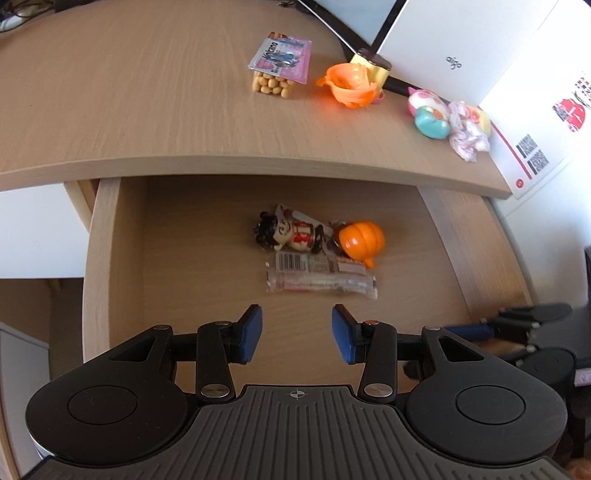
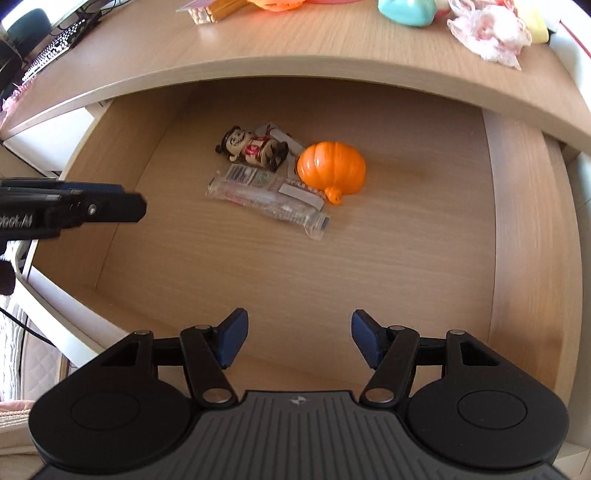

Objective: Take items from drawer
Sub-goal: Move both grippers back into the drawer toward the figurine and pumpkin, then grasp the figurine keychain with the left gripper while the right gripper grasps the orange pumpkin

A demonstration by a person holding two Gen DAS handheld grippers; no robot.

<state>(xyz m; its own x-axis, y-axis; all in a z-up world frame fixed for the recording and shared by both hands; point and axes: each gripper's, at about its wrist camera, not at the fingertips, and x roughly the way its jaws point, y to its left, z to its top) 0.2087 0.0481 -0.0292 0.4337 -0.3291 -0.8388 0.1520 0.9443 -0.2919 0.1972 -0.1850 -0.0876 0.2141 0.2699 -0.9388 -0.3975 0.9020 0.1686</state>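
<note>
The wooden drawer (image 1: 110,258) (image 2: 517,221) is pulled out under the desk edge. On its floor lie a small black-haired figurine (image 1: 284,236) (image 2: 255,147), an orange pumpkin-shaped toy (image 1: 360,240) (image 2: 332,168) and a clear plastic packet (image 1: 321,278) (image 2: 266,195), all close together. My left gripper (image 1: 297,334) hovers open over the drawer's near part, nothing between its blue pads. My right gripper (image 2: 297,339) is open and empty too, above the drawer's near floor. The left gripper's tip (image 2: 110,206) shows at the left of the right wrist view.
On the desk top (image 1: 147,110) sit a bag of peanuts (image 1: 275,70), an orange cup-like toy (image 1: 349,85), pastel soft toys (image 1: 432,110) (image 2: 406,11) and a crumpled pink-white cloth (image 1: 467,136) (image 2: 487,33). White boxes (image 1: 443,55) stand at the back right. A keyboard (image 2: 55,48) lies far left.
</note>
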